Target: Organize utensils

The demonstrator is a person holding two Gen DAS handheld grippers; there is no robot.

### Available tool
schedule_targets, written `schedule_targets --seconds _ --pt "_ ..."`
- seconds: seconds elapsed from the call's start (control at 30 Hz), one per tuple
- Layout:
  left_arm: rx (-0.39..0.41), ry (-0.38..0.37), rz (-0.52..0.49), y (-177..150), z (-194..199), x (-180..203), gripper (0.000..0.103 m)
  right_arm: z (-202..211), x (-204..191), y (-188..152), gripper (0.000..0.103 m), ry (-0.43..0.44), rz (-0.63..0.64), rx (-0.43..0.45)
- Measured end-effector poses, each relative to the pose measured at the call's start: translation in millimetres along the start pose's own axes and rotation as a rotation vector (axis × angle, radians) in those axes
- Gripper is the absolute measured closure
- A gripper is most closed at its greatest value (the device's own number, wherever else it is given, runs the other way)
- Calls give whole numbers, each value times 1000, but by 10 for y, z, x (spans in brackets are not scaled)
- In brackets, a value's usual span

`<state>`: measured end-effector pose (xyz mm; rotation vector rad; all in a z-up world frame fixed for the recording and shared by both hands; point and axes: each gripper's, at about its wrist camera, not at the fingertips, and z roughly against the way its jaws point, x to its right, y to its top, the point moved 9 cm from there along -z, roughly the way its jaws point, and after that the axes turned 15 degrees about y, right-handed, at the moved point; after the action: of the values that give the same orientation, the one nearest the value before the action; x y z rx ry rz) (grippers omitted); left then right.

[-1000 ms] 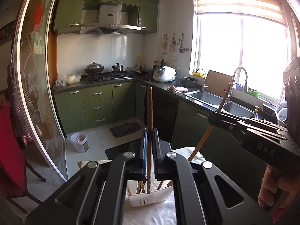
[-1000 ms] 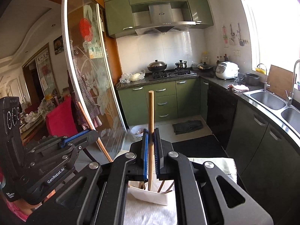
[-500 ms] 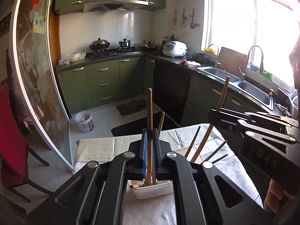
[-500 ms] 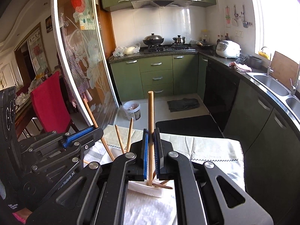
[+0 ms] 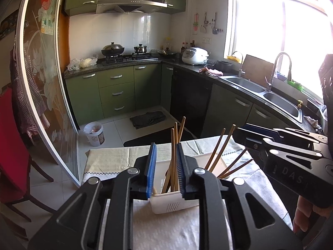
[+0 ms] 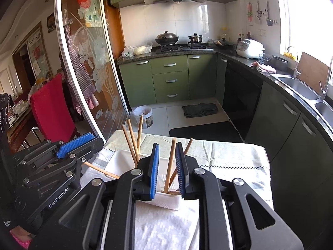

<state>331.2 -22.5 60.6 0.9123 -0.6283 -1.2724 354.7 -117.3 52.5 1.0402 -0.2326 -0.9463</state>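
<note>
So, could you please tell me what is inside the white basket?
Wooden chopsticks lean in the white basket; more show between the right gripper's opening jaws. The gripper bodies and basket wall hide the bottom.

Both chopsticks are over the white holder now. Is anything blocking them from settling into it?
Nothing visible does. Both grippers' jaws are opening, and the chopstick between the left gripper's pads already stands in the white holder among others; the right gripper's chopstick likewise reaches down into it.
</note>
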Motion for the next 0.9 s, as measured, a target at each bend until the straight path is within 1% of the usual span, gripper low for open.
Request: schedule_targets --seconds 0.07,0.1,0.13,0.17,0.2,0.23,0.27,0.3,0.33,0.37,0.4,0.47,0.5,0.6,0.67,0.73,0.77,0.83,0.9 --pt "37 -3 23 32 185 -68 66 217 -86 18 70 2 18 39" --pt "64 -3 29 47 302 -105 62 345 -140 10 67 1 30 60" --pt "94 1 31 57 429 -136 54 477 -191 -6 64 -1 40 83" --pt "127 7 35 57 570 -183 41 621 -233 -35 56 -2 49 108" --pt "163 13 48 39 717 -244 33 777 -271 -91 46 -4 58 137" --pt "196 20 67 1 866 -294 15 930 -301 -171 41 -9 66 164" --pt "228 24 86 -57 1010 -352 6 1072 -327 -265 33 -17 76 183" --pt "255 26 99 -135 1141 -402 6 1189 -354 -377 24 -25 89 193" --pt "272 37 104 -222 1242 -439 6 1312 -386 -522 19 -28 101 206" --pt "280 45 107 -324 1325 -473 6 1419 -410 -655 10 -27 108 220" --pt "275 47 106 -444 1388 -494 6 1516 -427 -801 5 -27 113 232" --pt "239 42 113 -689 1467 -514 6 1664 -450 -1097 5 -35 108 244" --pt "215 28 123 -816 1491 -515 6 1722 -457 -1239 5 -33 102 243" --pt "145 10 136 -1147 1522 -516 6 1813 -490 -1643 5 -23 76 227" --pt "118 0 141 -1325 1553 -518 6 1861 -527 -1866 5 -17 76 226" --pt "109 -5 126 -1457 1618 -507 6 1924 -581 -2063 5 -21 96 226" --pt "113 4 121 -1504 1665 -509 6 1969 -610 -2130 5 -19 103 234" --pt "131 35 114 -1580 1768 -534 6 2092 -631 -2221 5 -12 92 269" --pt "149 49 107 -1631 1881 -529 6 2219 -636 -2267 5 -5 69 296"
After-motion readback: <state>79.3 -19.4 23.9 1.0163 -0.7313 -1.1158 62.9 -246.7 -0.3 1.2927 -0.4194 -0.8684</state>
